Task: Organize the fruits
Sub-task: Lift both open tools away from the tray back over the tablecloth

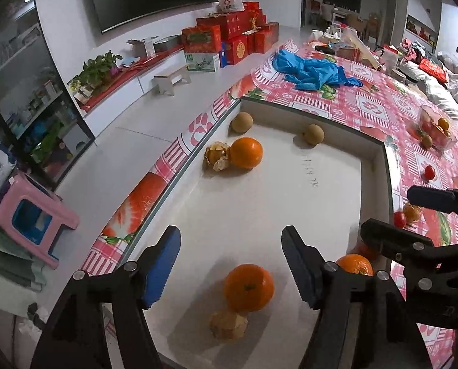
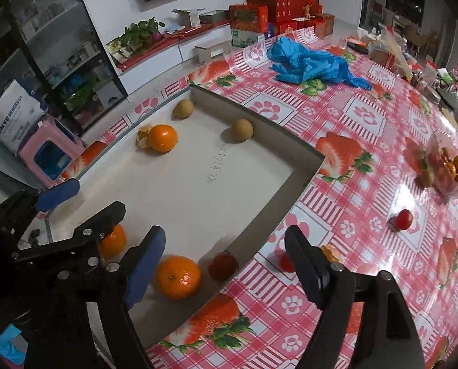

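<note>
Over the white tray [image 1: 259,209], left gripper [image 1: 230,264] agape above an orange [image 1: 249,287], right gripper [image 2: 226,264] agape, both empty.

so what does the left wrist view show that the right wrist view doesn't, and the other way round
Only the left wrist view: a brown husked fruit touching the near orange, inside the white tray.

Only the right wrist view: a dark red fruit in the tray's near corner, beside another orange.

Both: two brown round fruits at the tray's far wall, a far orange beside a husked fruit, blue gloves, and both grippers with jaws open, empty: left gripper, right gripper.
</note>
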Motion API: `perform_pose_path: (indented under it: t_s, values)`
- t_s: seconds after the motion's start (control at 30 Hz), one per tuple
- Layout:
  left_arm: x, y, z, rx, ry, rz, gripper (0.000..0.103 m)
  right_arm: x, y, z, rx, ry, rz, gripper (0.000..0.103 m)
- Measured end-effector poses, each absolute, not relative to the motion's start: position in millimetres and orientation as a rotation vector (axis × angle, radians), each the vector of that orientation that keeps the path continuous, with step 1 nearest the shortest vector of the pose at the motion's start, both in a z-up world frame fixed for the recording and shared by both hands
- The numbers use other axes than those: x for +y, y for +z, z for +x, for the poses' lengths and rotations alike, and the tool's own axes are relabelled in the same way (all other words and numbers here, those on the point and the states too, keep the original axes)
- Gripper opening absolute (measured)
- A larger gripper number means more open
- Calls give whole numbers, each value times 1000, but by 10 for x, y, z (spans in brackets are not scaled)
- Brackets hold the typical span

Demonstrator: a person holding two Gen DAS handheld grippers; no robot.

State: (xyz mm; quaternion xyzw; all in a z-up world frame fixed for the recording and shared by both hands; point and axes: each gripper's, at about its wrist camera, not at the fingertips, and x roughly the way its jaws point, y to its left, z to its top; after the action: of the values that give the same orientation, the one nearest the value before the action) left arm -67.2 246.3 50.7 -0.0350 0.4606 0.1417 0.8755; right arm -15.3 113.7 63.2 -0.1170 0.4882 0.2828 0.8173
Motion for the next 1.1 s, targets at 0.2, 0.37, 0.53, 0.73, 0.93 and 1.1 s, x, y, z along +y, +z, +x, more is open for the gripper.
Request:
perform_pose_path:
  t_s: [0.2, 0.37, 0.53, 0.73, 0.93, 1.1]
  values:
    - [2393, 601, -686, 951, 291, -55, 69, 1022, 694, -121, 1029, 586, -235, 100]
    - [2308, 698, -683, 942, 283, -42, 69, 891, 776, -96, 1011, 577, -192, 103]
    - [2163, 769, -654, 941, 267, -9, 69, 735, 836, -72, 998, 563, -154, 103]
    - [1913, 835, -633, 937, 244, 50, 69, 481, 860, -51, 997, 543, -95, 103]
    - [1689, 860, -607, 941, 224, 82, 69, 197, 824, -24, 1011, 514, -46, 103]
    - [1510, 863, -576, 951, 212, 120, 69, -34, 851, 11, 1004, 487, -12, 103]
